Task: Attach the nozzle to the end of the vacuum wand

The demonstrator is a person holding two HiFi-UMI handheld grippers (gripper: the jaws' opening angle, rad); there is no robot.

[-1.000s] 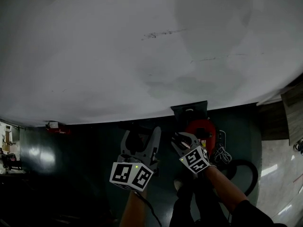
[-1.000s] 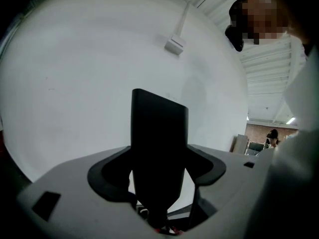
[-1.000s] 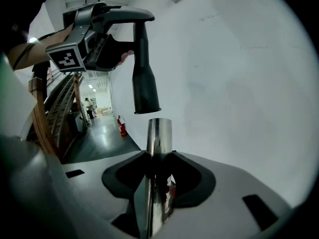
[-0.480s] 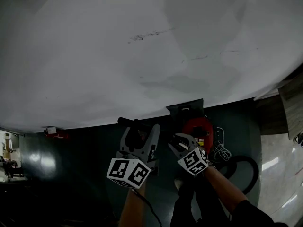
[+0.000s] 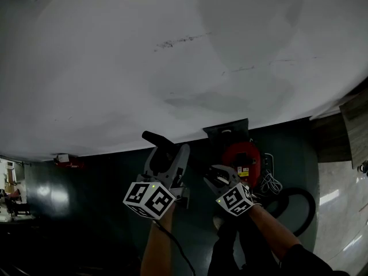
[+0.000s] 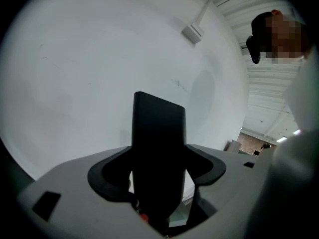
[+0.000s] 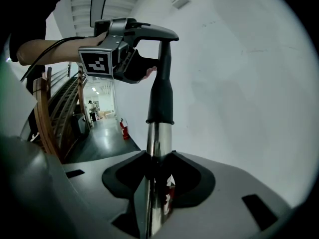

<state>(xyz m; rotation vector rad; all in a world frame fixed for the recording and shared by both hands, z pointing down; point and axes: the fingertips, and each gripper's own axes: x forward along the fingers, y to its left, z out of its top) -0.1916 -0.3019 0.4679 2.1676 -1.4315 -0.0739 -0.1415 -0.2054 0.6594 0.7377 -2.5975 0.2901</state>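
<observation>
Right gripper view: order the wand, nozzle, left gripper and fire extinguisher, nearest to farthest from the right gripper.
1. wand, between the jaws.
2. nozzle, above, at wand's end.
3. left gripper, top, gripping nozzle.
4. fire extinguisher, far left, hallway.

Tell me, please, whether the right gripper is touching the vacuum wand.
Touching: the right gripper view shows the right gripper clamped on the chrome vacuum wand.
</observation>
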